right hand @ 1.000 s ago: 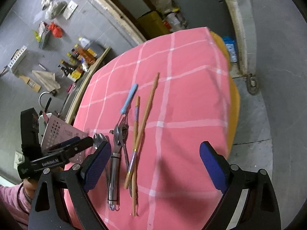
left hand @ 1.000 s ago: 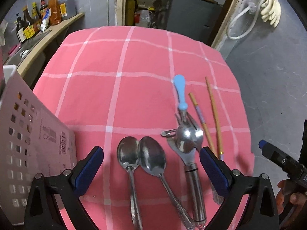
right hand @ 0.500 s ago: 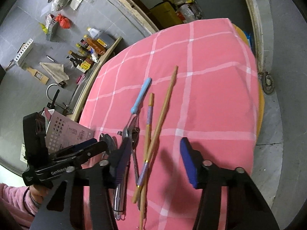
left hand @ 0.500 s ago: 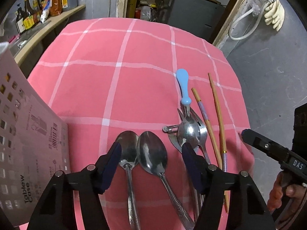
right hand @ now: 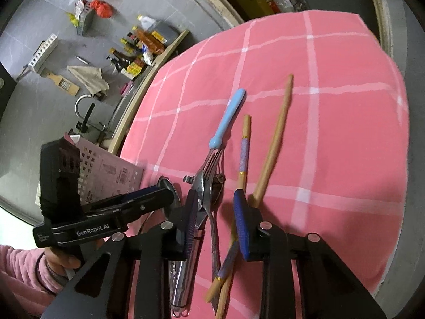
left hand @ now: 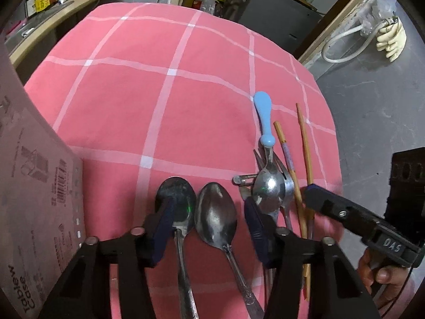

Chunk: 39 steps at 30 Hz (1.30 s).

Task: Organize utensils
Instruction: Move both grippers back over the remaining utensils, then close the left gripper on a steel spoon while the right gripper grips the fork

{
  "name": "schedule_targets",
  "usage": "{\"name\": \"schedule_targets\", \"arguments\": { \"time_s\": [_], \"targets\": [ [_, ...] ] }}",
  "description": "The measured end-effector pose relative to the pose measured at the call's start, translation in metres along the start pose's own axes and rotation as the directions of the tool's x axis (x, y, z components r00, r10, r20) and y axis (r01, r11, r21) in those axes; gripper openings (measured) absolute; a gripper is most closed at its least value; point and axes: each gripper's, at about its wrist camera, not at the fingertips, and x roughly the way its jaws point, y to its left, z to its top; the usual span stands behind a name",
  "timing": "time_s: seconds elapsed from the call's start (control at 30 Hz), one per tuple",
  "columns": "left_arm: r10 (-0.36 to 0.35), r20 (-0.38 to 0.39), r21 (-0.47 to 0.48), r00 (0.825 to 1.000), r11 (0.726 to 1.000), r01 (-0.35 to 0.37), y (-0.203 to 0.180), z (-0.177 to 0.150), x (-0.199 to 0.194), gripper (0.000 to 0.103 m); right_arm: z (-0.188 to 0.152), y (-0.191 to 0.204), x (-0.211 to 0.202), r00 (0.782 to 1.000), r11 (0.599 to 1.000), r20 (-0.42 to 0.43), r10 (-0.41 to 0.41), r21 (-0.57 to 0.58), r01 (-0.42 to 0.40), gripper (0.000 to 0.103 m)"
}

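Two steel spoons [left hand: 216, 216] lie side by side on the pink checked cloth [left hand: 159, 106]. My left gripper [left hand: 209, 220] is low over them, its half-closed jaws straddling both bowls without clamping them. To the right is a pile: a blue-handled spoon [left hand: 263, 122], a fork [right hand: 211, 164], a steel tool [right hand: 183, 268] and two wooden chopsticks [right hand: 273, 138]. My right gripper [right hand: 216, 223] is low over the pile, jaws partly closed around the fork handle, with a gap still showing.
A perforated pink-white utensil case [left hand: 34, 199] stands at the left edge of the table. A counter with bottles [right hand: 138, 45] lies beyond the table's far left. The table edge drops off at the right.
Both grippers have moved down and forward onto the utensils. Their jaws have narrowed from wide open to partly closed.
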Motion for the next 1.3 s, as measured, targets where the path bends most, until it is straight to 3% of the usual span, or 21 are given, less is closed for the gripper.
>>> {"name": "schedule_targets", "arguments": {
  "time_s": [0.3, 0.43, 0.77, 1.0, 1.13, 1.3],
  "targets": [
    [-0.017, -0.022, -0.025, 1.000, 1.000, 0.016, -0.003, 0.006, 0.008, 0.012, 0.007, 0.005, 0.020, 0.999, 1.000, -0.048, 0.017, -0.007, -0.017, 0.020],
    [-0.024, -0.018, -0.012, 1.000, 1.000, 0.024, -0.006, 0.008, 0.006, 0.007, 0.008, 0.007, 0.020, 0.998, 1.000, -0.052, 0.019, 0.003, -0.019, 0.008],
    [-0.072, -0.037, 0.035, 0.997, 0.997, 0.074, -0.016, 0.011, 0.003, 0.005, -0.007, 0.009, 0.006, 1.000, 1.000, -0.027, -0.014, 0.025, 0.015, 0.004],
    [-0.104, -0.103, 0.079, 0.989, 0.991, 0.112, -0.022, 0.013, 0.009, 0.005, -0.016, 0.007, -0.002, 0.998, 0.995, 0.014, -0.053, 0.083, 0.052, 0.004],
    [-0.067, -0.098, 0.145, 0.993, 0.986, 0.081, -0.030, 0.010, 0.003, 0.003, -0.023, 0.013, -0.009, 0.996, 0.993, 0.050, -0.073, 0.092, 0.068, 0.004],
    [-0.069, -0.052, 0.141, 0.996, 0.987, 0.076, -0.032, 0.007, -0.018, 0.003, -0.030, 0.020, -0.033, 0.986, 0.991, 0.144, -0.086, 0.110, 0.070, 0.003]
  ]
}}
